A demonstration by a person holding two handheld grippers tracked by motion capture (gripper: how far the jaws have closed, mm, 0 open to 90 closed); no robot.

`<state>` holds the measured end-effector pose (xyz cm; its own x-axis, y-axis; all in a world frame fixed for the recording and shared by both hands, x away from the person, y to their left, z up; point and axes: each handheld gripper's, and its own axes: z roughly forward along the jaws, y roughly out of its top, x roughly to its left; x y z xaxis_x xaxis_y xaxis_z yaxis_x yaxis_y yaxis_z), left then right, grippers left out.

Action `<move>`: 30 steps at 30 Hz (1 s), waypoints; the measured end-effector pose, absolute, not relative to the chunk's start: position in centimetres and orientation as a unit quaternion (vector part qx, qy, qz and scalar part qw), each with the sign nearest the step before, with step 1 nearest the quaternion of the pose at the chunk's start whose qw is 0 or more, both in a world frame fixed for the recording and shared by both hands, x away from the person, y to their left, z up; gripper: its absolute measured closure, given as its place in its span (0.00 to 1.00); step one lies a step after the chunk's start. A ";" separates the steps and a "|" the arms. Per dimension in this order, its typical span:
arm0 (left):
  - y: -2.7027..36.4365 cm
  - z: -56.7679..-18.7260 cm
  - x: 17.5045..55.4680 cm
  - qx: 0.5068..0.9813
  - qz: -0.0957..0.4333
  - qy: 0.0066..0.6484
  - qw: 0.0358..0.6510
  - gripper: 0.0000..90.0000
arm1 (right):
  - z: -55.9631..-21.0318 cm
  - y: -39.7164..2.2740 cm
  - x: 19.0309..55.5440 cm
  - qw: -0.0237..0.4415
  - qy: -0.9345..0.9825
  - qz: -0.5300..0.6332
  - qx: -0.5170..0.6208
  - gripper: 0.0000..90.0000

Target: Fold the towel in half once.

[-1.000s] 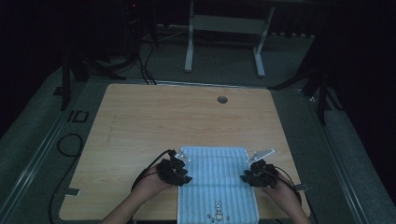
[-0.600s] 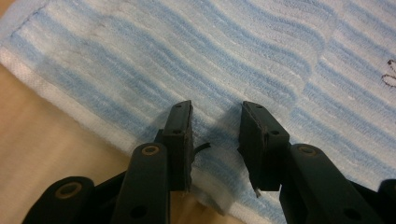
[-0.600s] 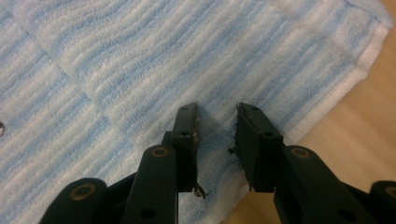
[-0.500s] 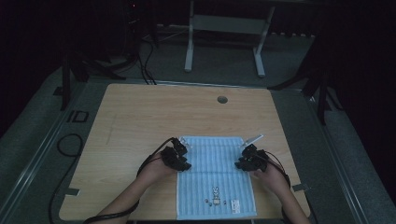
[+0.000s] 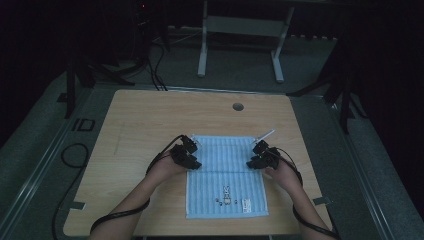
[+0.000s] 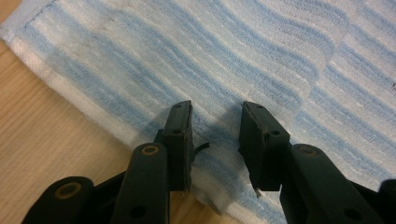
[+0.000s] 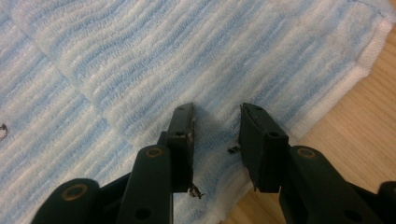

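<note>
The left gripper [image 5: 192, 156] and right gripper [image 5: 256, 156] press down on the side edges of the blue striped towel [image 5: 226, 175], jaws parted, the right's just widening. The towel lies low centre on the table [image 5: 150, 115], long axis running toward the bottom edge.

Both forearms reach forward, left gripper [image 5: 189, 154] and right gripper [image 5: 258, 156] held low (right jaws just widening).

The towel [image 5: 226, 175] lies flat on the near middle of the table [image 5: 145, 120], its near edge close to the table's front. The left gripper [image 5: 192, 159] sits at its left edge, the right gripper [image 5: 254, 159] at its right edge. A round hole [image 5: 238, 106] lies behind the towel, near the far edge.
</note>
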<state>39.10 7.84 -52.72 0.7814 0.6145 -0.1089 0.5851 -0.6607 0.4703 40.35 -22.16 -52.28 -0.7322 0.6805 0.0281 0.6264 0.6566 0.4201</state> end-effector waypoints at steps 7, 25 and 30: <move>8.1 -52.2 39.1 0.909 0.026 0.337 0.244 0.65 | -52.0 -21.9 40.4 0.062 0.910 0.207 0.354 0.66; 8.9 -51.1 47.1 0.881 0.087 0.421 0.197 0.62 | -49.4 -22.4 48.9 0.103 0.874 0.192 0.433 0.58; 8.4 -51.9 48.0 0.882 0.086 0.426 0.186 0.62 | -51.1 -21.9 50.4 0.094 0.870 0.176 0.452 0.55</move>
<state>47.98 8.40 -51.88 0.6230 0.7822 -0.0065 0.7185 -0.5689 0.4002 50.38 -21.89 -51.06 -0.5748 0.8183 -0.0041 0.7526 0.5306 0.3898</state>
